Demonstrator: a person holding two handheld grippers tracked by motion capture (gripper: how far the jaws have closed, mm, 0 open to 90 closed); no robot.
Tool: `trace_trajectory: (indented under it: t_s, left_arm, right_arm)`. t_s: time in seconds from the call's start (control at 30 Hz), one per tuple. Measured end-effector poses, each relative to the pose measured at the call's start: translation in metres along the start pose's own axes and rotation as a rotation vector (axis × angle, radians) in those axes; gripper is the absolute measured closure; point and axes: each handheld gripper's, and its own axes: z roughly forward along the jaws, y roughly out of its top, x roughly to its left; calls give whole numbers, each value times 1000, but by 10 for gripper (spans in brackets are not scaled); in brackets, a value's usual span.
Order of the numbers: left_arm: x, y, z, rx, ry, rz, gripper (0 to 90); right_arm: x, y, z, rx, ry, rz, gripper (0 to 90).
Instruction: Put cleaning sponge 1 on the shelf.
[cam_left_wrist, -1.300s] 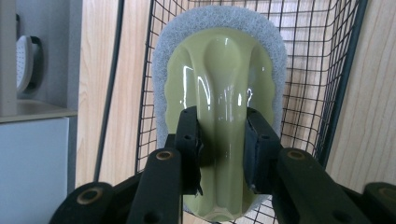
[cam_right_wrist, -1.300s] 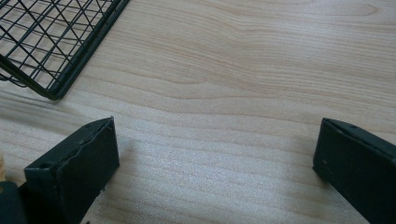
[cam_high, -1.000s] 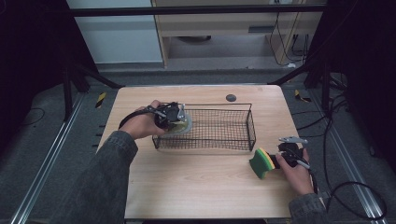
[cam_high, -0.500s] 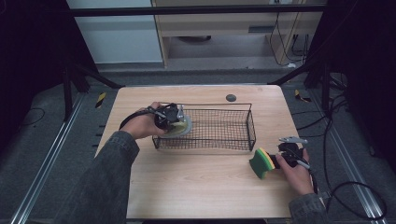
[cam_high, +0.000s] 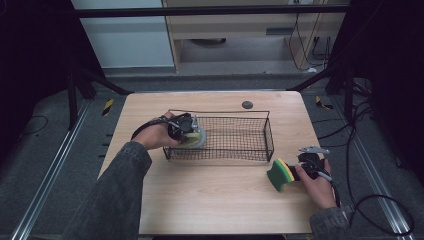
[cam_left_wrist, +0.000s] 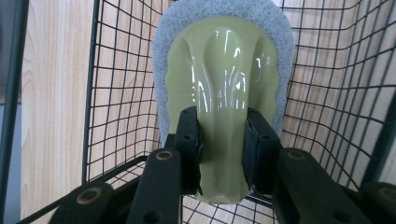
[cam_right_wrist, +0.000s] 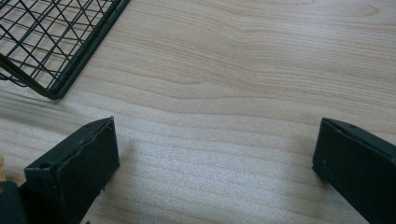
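A black wire basket stands at the middle of the wooden table. My left gripper reaches into the basket's left end. It is shut on the pale green plastic handle of a scrubber with a grey-white pad. My right gripper rests low over the table at the right, its jaws open wide with only bare wood between them. A green and yellow sponge lies just to the left of it, outside the jaws.
A small dark round disc lies on the table behind the basket. The basket's near right corner sits close ahead of my right gripper. Dark floor with cables and rails surrounds the table.
My left gripper has sunk a little with the scrubber into the basket's left end. The right gripper and the sponge have stayed put.
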Motion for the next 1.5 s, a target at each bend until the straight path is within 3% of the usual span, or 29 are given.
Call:
trace_trajectory:
  t_s: [0.23, 0.6, 0.8, 0.9, 1.03, 1.2, 1.33, 1.5]
  left_arm:
    - [2, 2, 7, -1, -42, -12, 699]
    - [0, 7, 13, 13, -59, 0, 696]
    - [-2, 7, 10, 0, -69, -18, 663]
    - [-3, 9, 4, -22, -62, -24, 639]
    - [-2, 12, -10, -100, -53, -35, 629]
    - [-3, 17, -24, -124, -6, -37, 561]
    - [-1, 15, -32, -134, 42, -73, 482]
    - [0, 7, -46, -202, 98, -171, 312]
  right_arm:
    - [0, 0, 0, 0, 0, 0, 6]
    - [0, 0, 0, 0, 1, -1, 6]
    - [0, 0, 0, 1, 1, -3, 6]
    - [0, 0, 0, 1, 1, -4, 5]
    - [0, 0, 0, 1, 2, -4, 5]
    - [0, 0, 0, -1, 2, 0, 5]
    - [0, 0, 0, 0, 2, -1, 6]
    - [0, 0, 0, 0, 2, -1, 5]
